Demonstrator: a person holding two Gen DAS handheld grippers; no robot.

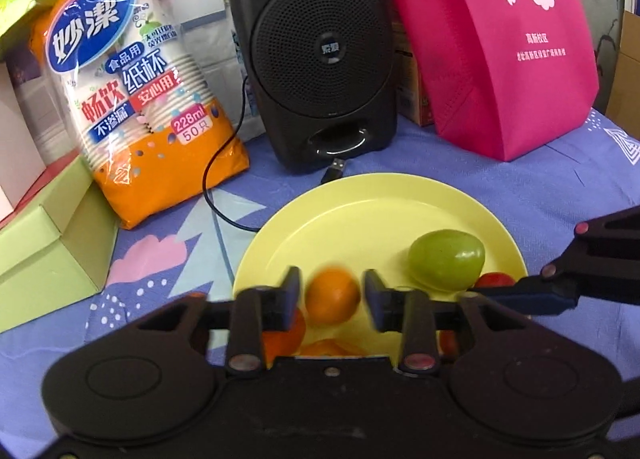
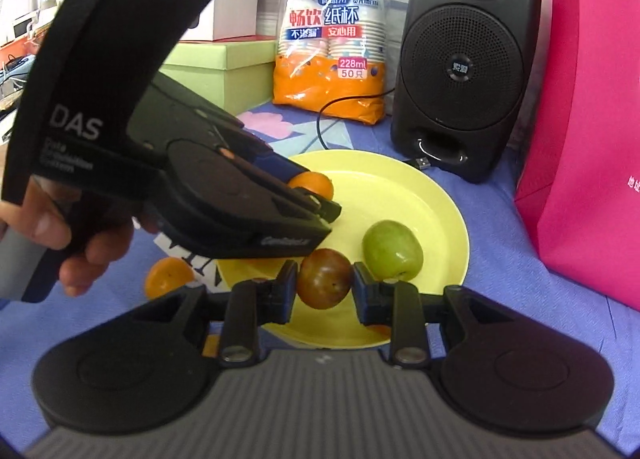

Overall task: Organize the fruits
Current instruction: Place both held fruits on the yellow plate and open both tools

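Note:
A yellow plate (image 1: 360, 211) lies on the blue cloth, also in the right wrist view (image 2: 400, 195). A green fruit (image 1: 446, 259) sits on it, also seen from the right (image 2: 392, 249). My left gripper (image 1: 331, 299) holds a small orange (image 1: 332, 295) over the plate's near side; the orange is blurred and a small gap shows at the right finger. In the right wrist view that orange (image 2: 314, 183) peeks past the left gripper's tip. My right gripper (image 2: 325, 286) is shut on a reddish-brown fruit (image 2: 325, 279) above the plate's near rim. Another orange (image 2: 168, 277) lies on the cloth left of the plate.
A black speaker (image 1: 320, 51) with a USB cable (image 1: 334, 170) stands behind the plate. An orange bag of paper cups (image 1: 136, 99) and green boxes (image 1: 44, 243) are at the left. A pink bag (image 1: 500, 39) stands at the right. More orange pieces (image 1: 286, 335) lie under my left fingers.

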